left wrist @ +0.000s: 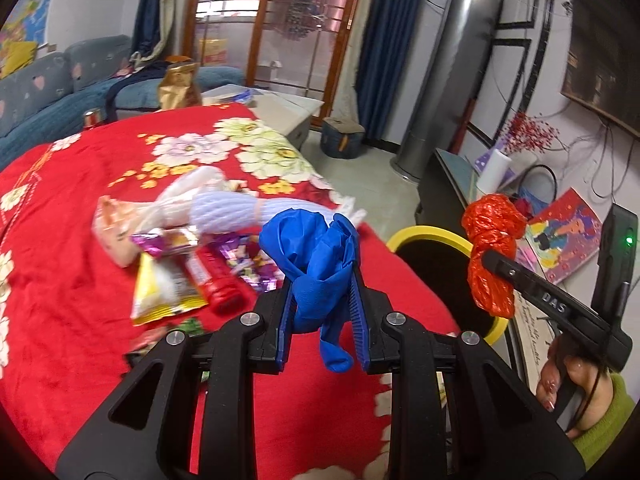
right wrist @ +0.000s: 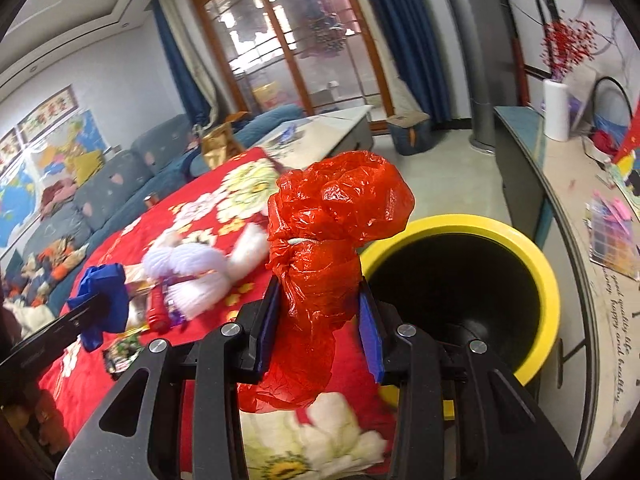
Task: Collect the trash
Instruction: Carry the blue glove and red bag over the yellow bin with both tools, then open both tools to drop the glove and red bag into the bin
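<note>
My left gripper (left wrist: 322,280) is shut on a crumpled blue glove (left wrist: 316,252), held above the red flowered cloth (left wrist: 80,300). My right gripper (right wrist: 320,292) is shut on a bunched red plastic bag (right wrist: 332,232), close to the rim of a black bin with a yellow rim (right wrist: 460,226). In the left wrist view the red plastic bag (left wrist: 492,240) and right gripper show at the right, over the bin (left wrist: 432,234). The blue glove (right wrist: 104,296) appears at the left of the right wrist view. Several wrappers (left wrist: 168,284) and white foam netting (left wrist: 216,212) lie on the cloth.
A blue sofa (left wrist: 60,88) runs along the far side. A grey low table (left wrist: 276,108), a small stool (left wrist: 342,136) and a tall silver column (left wrist: 448,80) stand beyond. A long counter (right wrist: 568,208) with a paper roll (right wrist: 556,108) lies right of the bin.
</note>
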